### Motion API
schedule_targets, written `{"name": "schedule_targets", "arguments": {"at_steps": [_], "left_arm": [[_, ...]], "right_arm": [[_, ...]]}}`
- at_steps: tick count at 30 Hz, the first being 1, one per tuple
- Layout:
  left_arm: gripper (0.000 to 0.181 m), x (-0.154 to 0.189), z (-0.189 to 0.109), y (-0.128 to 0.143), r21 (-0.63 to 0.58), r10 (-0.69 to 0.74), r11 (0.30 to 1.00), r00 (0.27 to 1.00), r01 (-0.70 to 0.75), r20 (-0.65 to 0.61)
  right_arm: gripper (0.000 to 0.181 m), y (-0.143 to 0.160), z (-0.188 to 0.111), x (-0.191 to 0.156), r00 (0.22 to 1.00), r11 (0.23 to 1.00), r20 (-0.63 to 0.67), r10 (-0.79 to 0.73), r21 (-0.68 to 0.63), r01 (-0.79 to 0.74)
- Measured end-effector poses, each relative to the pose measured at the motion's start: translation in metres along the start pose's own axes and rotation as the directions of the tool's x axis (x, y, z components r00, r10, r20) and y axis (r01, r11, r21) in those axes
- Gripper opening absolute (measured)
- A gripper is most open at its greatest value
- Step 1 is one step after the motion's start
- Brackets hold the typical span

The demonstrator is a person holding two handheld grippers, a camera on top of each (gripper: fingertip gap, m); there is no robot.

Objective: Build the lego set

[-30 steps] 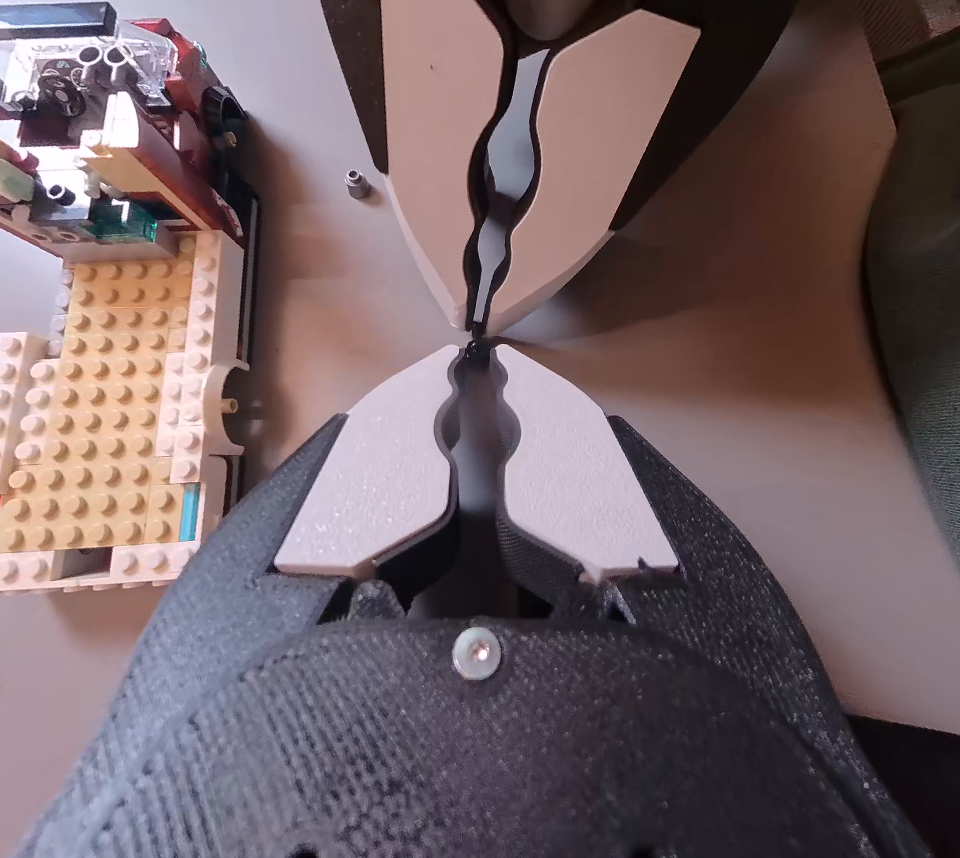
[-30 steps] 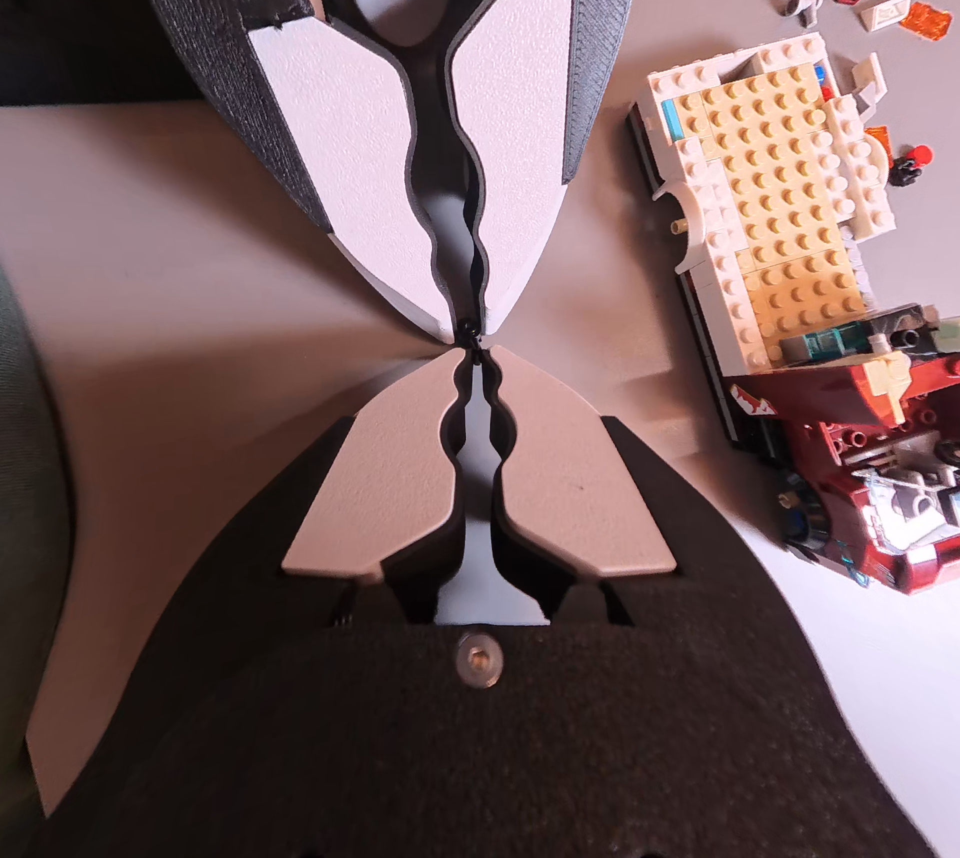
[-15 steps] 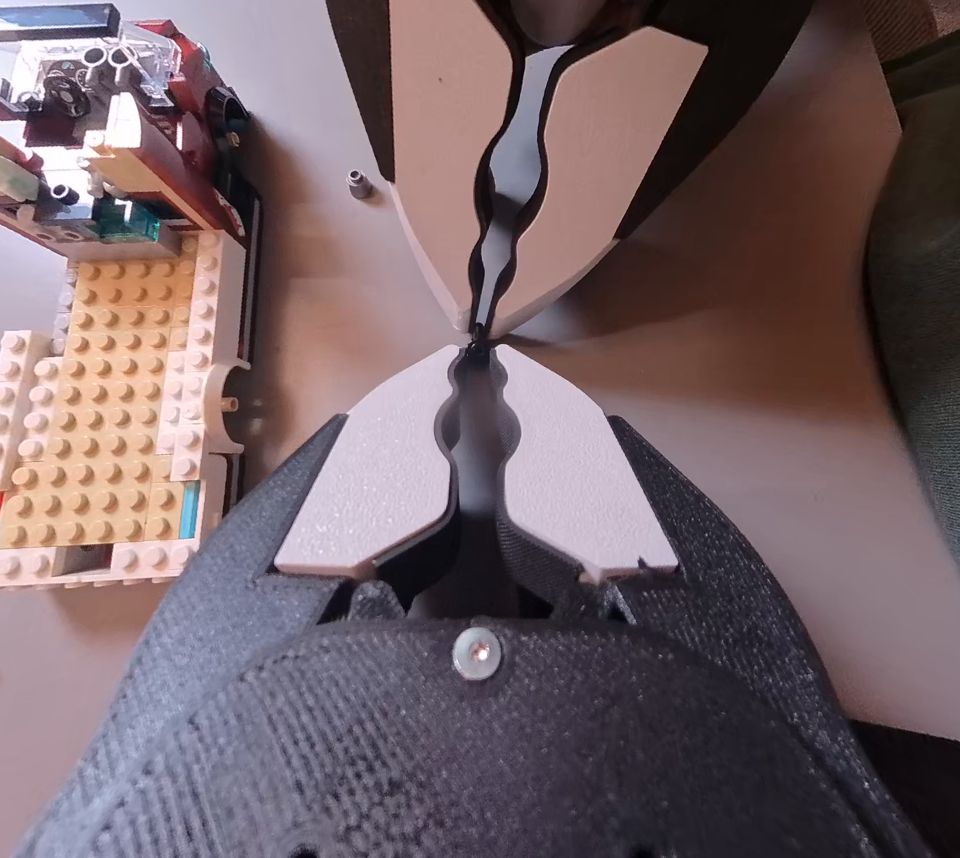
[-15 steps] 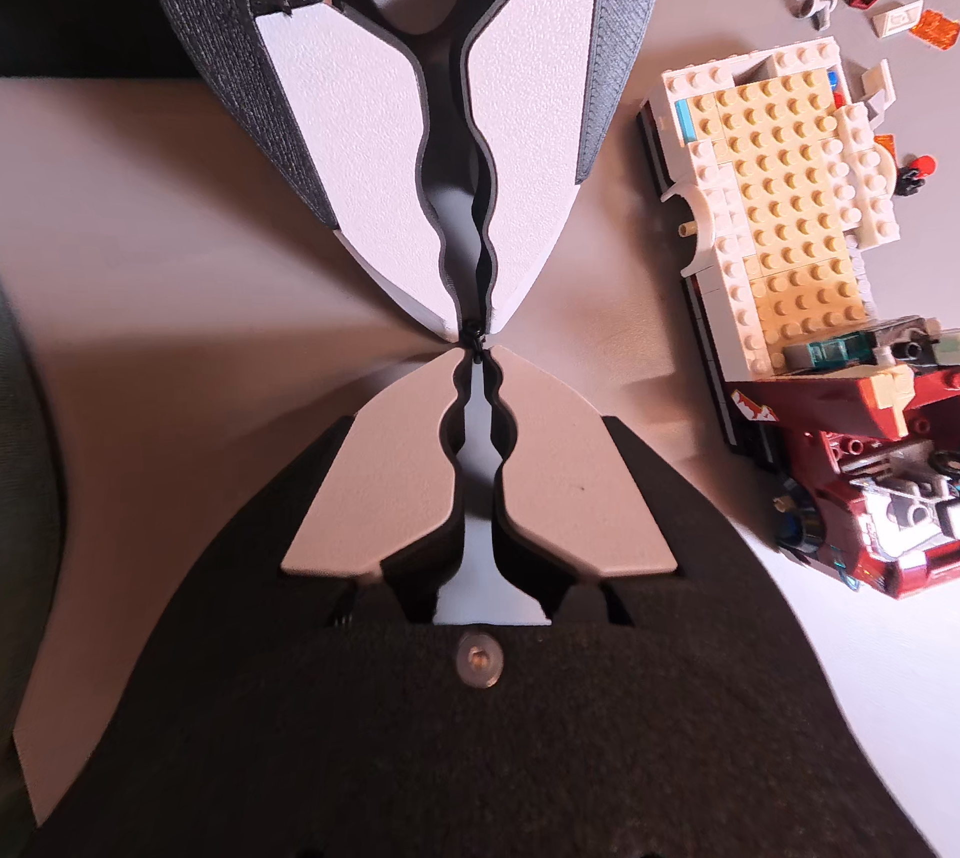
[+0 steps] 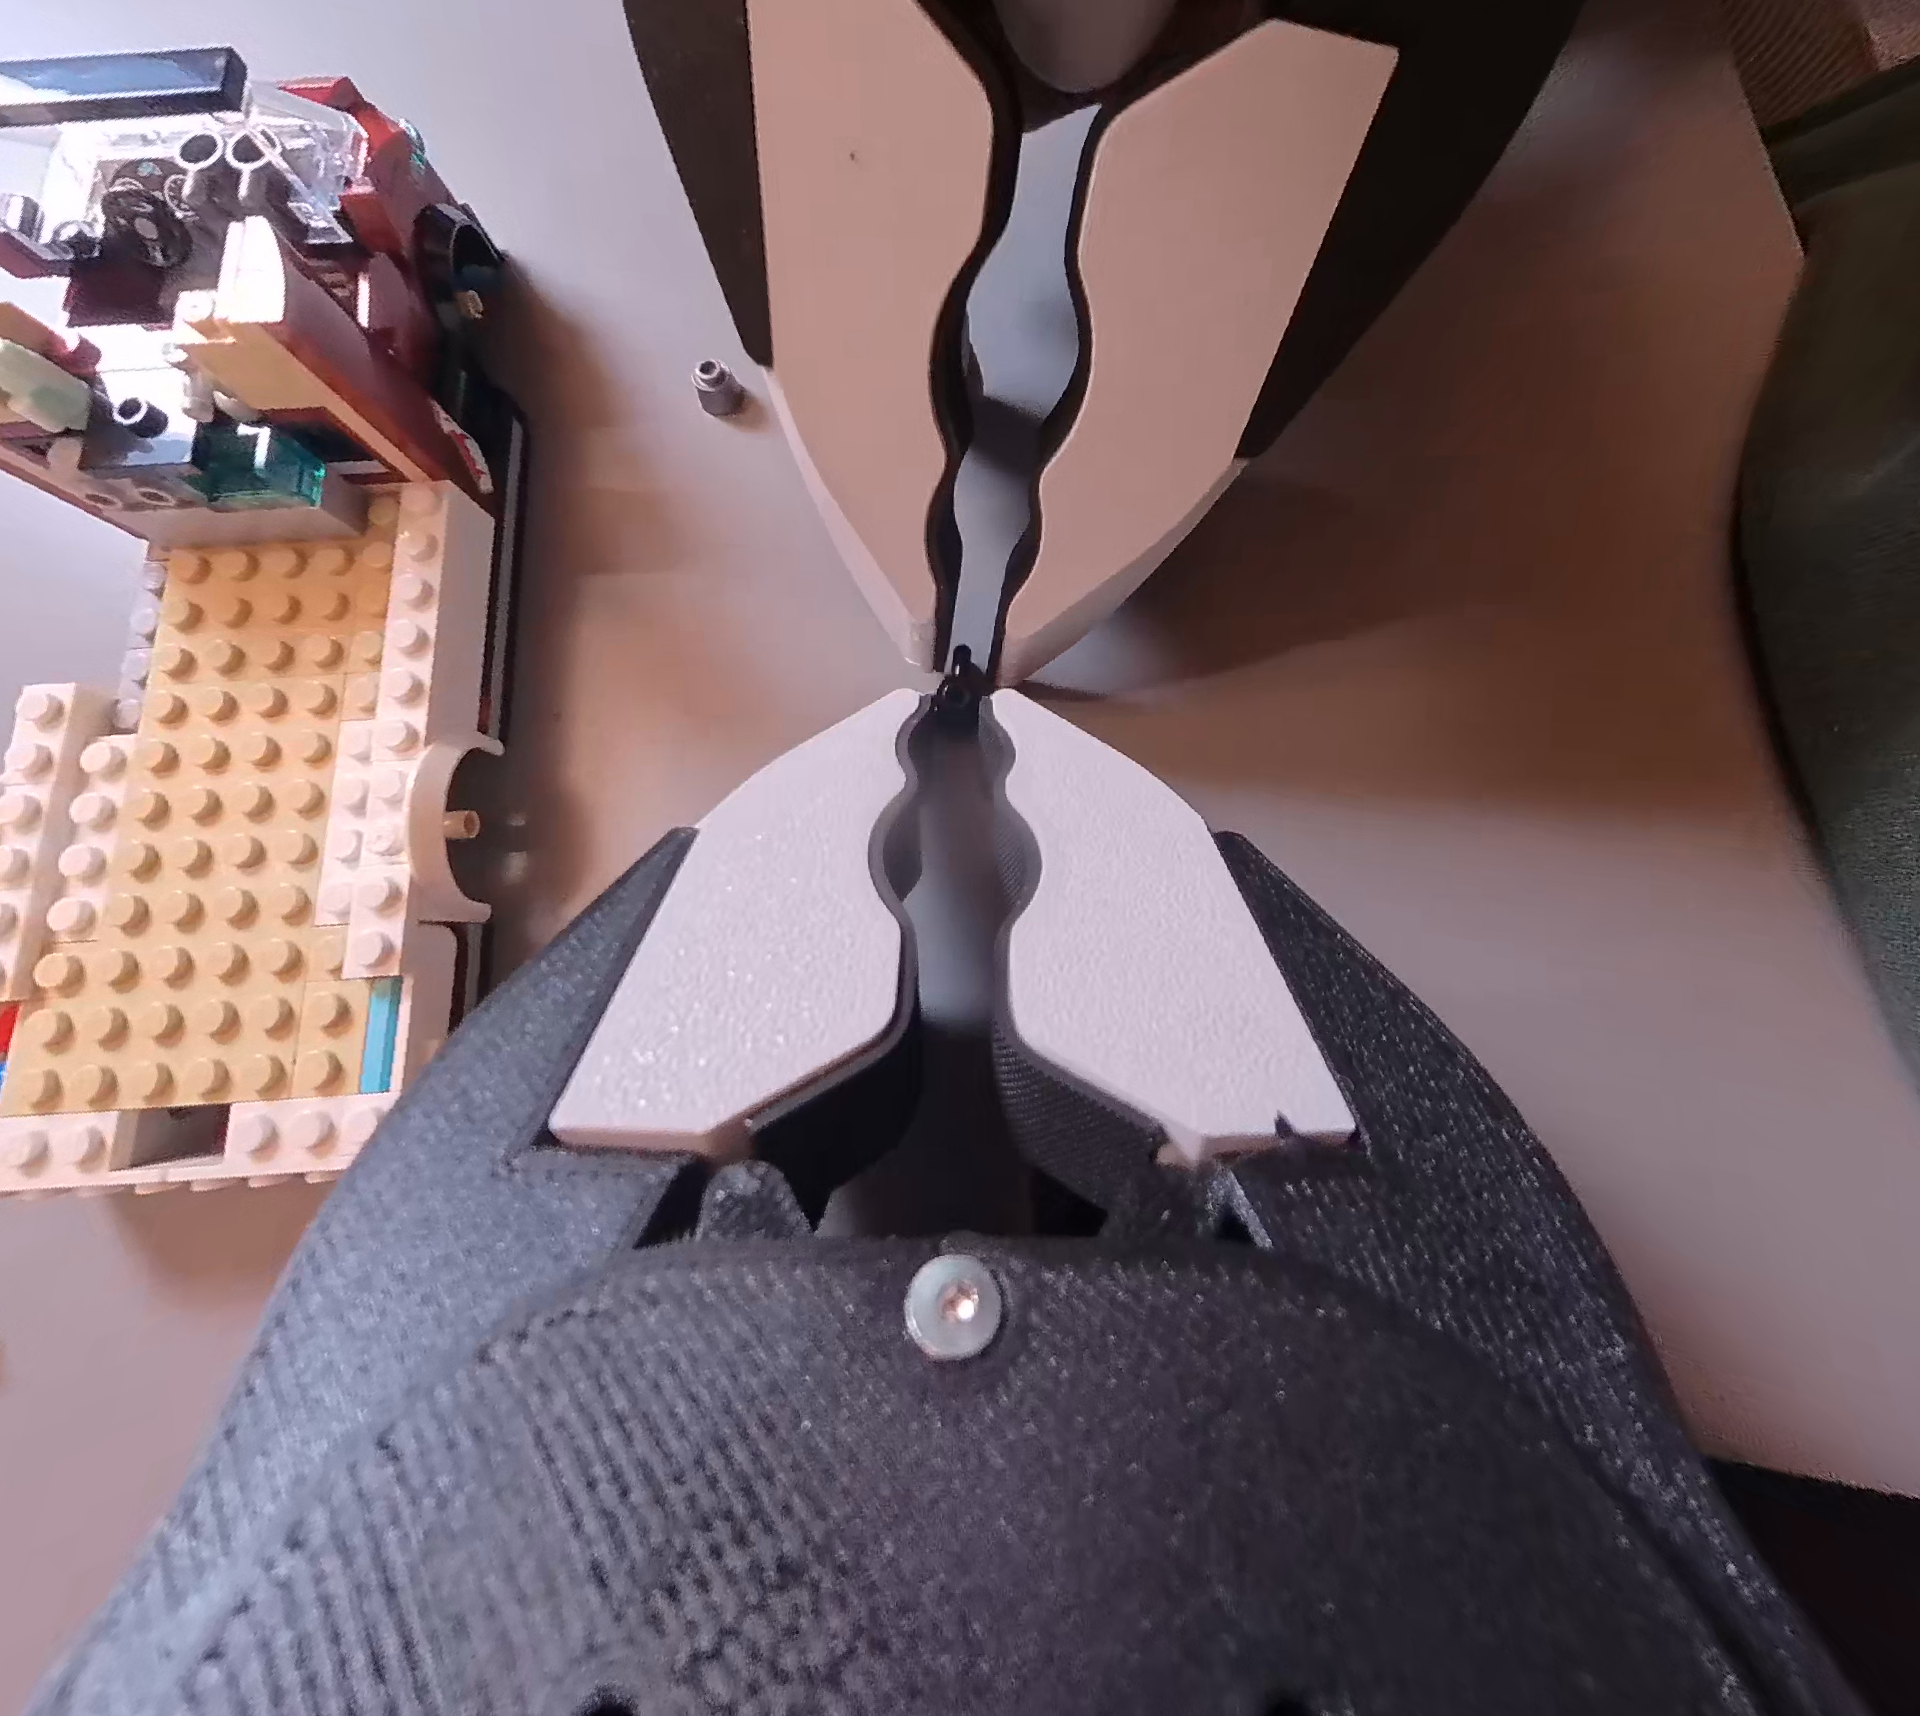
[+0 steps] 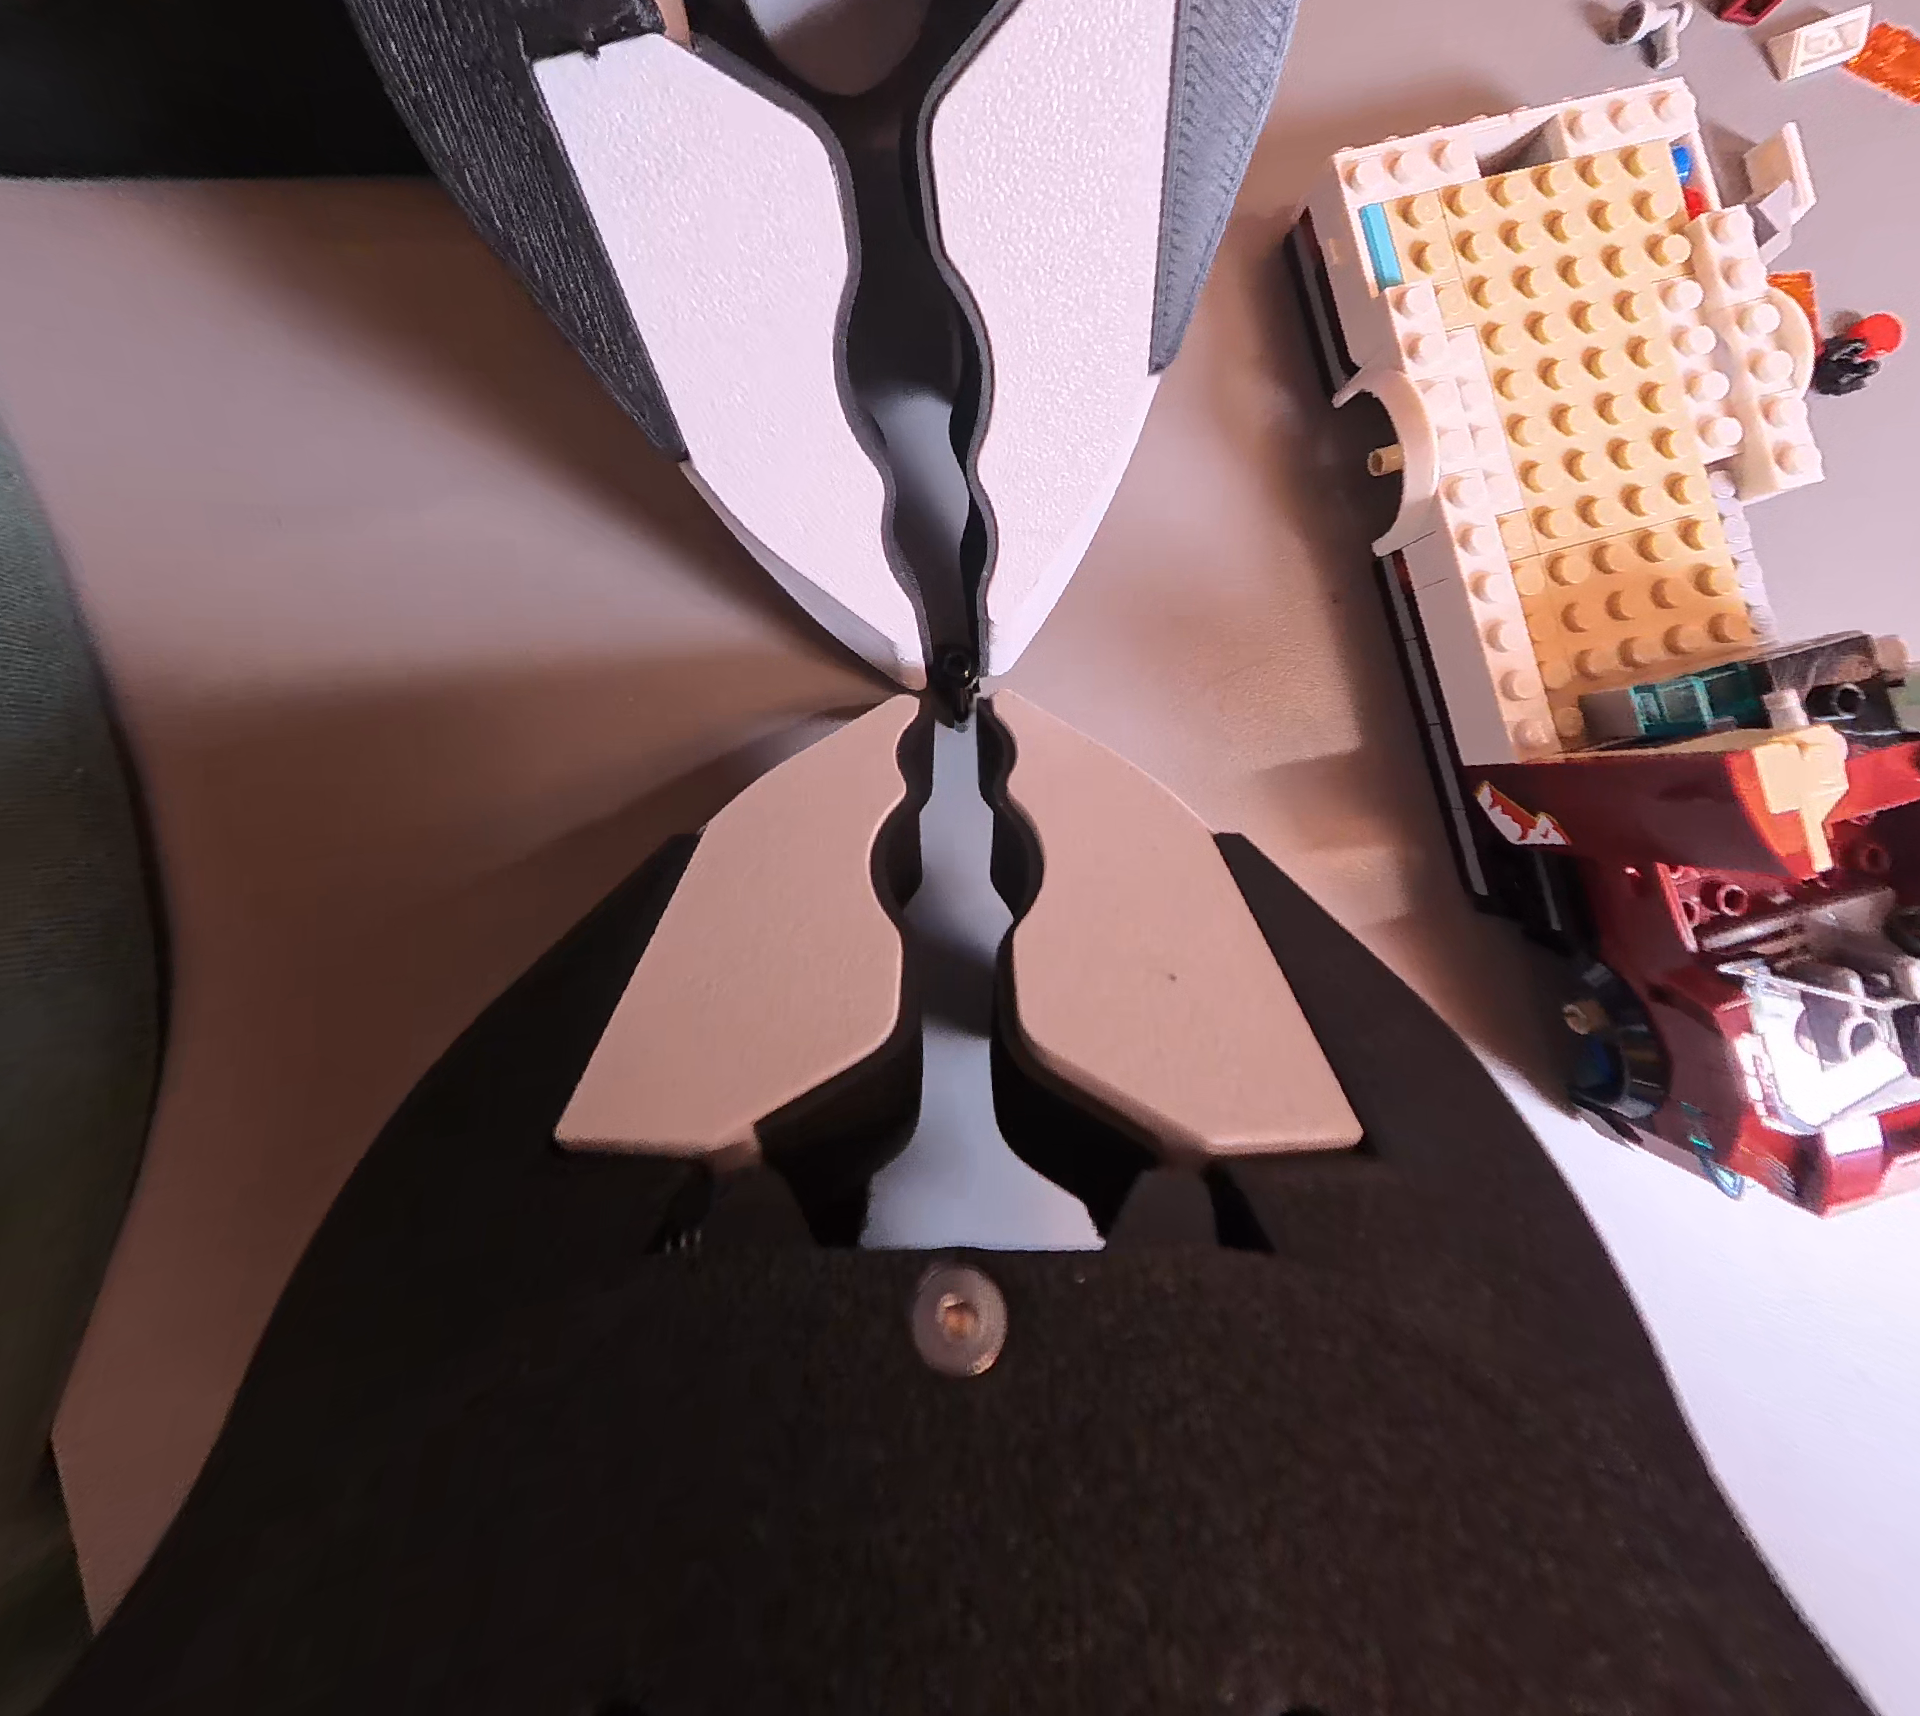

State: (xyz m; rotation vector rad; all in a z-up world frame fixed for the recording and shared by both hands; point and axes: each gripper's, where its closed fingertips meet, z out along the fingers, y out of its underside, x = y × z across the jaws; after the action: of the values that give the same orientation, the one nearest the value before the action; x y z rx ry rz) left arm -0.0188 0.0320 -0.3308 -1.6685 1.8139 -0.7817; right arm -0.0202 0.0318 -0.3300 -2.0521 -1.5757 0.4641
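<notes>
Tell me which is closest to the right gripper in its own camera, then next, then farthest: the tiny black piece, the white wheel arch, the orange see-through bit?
1. Tiny black piece, pinched at the right gripper tips.
2. White wheel arch, on the model's near edge, right side.
3. Orange see-through bit, far top-right corner.

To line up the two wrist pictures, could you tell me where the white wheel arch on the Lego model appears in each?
Left wrist view: white wheel arch at left of centre, on the model's right edge.
Right wrist view: the arch at upper right, on the model's left edge.
Shared landmark: the tiny black piece pinched where both grippers' tips meet.
</notes>
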Motion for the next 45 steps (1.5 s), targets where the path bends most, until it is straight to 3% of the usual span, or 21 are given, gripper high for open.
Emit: {"name": "schedule_targets", "arguments": {"at_steps": [1, 8, 14, 22, 27, 32, 45], "left_arm": [[0.008, 0.000, 0.000, 0.000, 0.003, -0.001, 1.000, 1.000, 0.001, -0.002], [0.008, -0.001, -0.008, -0.004, 0.058, -0.081, 0.995, 0.993, 0.086, -0.085], [0.008, -0.006, -0.022, -0.015, 0.103, -0.158, 0.978, 0.968, 0.180, -0.194], [0.008, -0.005, -0.032, -0.034, 0.125, -0.226, 0.953, 0.922, 0.276, -0.314], [0.008, 0.002, -0.036, -0.039, 0.116, -0.288, 0.926, 0.872, 0.359, -0.396], [0.008, 0.008, -0.042, -0.042, 0.104, -0.364, 0.872, 0.776, 0.478, -0.515], [0.007, 0.018, -0.053, -0.049, 0.086, -0.392, 0.806, 0.637, 0.585, -0.663]], "right_arm": [[0.008, 0.000, -0.001, 0.000, 1.000, 1.000, 0.002, -0.001, 0.006, 0.001], [0.017, -0.004, -0.013, 0.007, 0.992, 0.985, -0.017, -0.123, 0.120, 0.124], [0.023, -0.023, -0.031, 0.007, 0.944, 0.904, -0.128, -0.305, 0.274, 0.329], [0.024, -0.039, -0.035, 0.006, 0.831, 0.808, -0.310, -0.461, 0.241, 0.538], [0.018, -0.041, -0.038, 0.003, 0.799, 0.782, -0.350, -0.489, 0.231, 0.579], [0.013, -0.045, -0.041, -0.001, 0.775, 0.756, -0.376, -0.508, 0.236, 0.611], [0.010, -0.052, -0.048, -0.012, 0.869, 0.785, -0.256, -0.422, 0.376, 0.492]]}}
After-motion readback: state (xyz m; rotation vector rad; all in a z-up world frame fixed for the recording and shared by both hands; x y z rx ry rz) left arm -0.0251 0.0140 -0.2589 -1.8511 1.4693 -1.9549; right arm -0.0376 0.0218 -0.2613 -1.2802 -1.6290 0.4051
